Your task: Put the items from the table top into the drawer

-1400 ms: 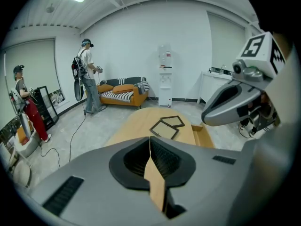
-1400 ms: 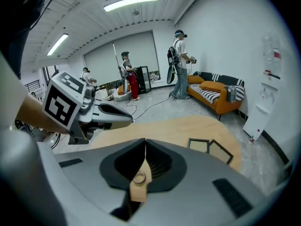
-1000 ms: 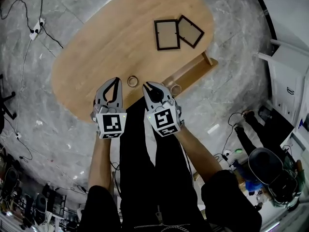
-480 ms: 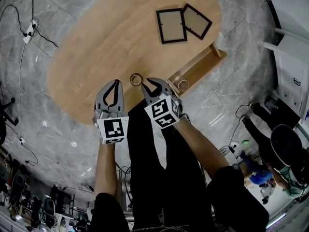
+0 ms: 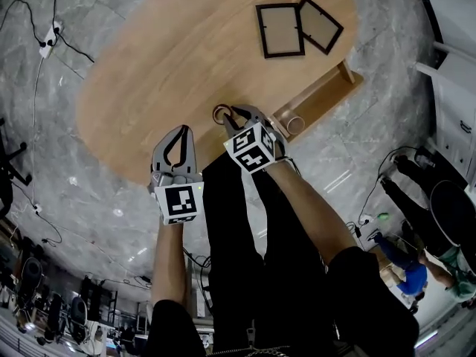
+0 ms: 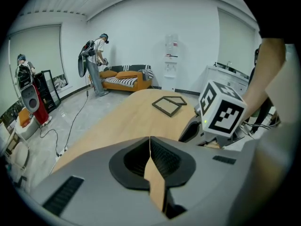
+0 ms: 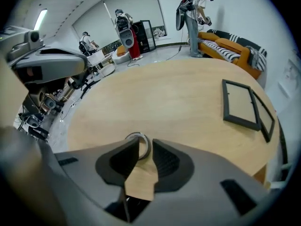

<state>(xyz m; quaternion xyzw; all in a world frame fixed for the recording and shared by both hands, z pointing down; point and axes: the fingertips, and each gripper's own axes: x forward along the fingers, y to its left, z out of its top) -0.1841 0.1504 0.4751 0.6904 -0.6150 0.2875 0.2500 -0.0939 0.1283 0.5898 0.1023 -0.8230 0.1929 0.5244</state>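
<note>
A tape ring (image 5: pixel 221 113) lies on the oval wooden table (image 5: pixel 163 58) near its front edge. My right gripper (image 5: pixel 232 114) is down at it. In the right gripper view its jaws stand a narrow gap apart, open, with the tape ring's (image 7: pixel 138 141) near wall between the tips of the right gripper (image 7: pixel 145 144). My left gripper (image 5: pixel 179 134) hovers over the table's front edge to the left, shut and empty (image 6: pixel 150 141). Two dark picture frames (image 5: pixel 281 30) (image 5: pixel 321 24) lie side by side at the far right. The drawer (image 5: pixel 321 97) is pulled out and holds another tape roll (image 5: pixel 296 123).
Grey stone floor surrounds the table, with cables and a power strip (image 5: pixel 49 44) at the left. White cabinets (image 5: pixel 455 88) stand at the right. People, a sofa (image 6: pixel 123 79) and equipment are far off across the room.
My right gripper has moved forward to the tape ring and now straddles its wall. The left gripper has dropped back slightly toward the table edge. The head camera has shifted.
</note>
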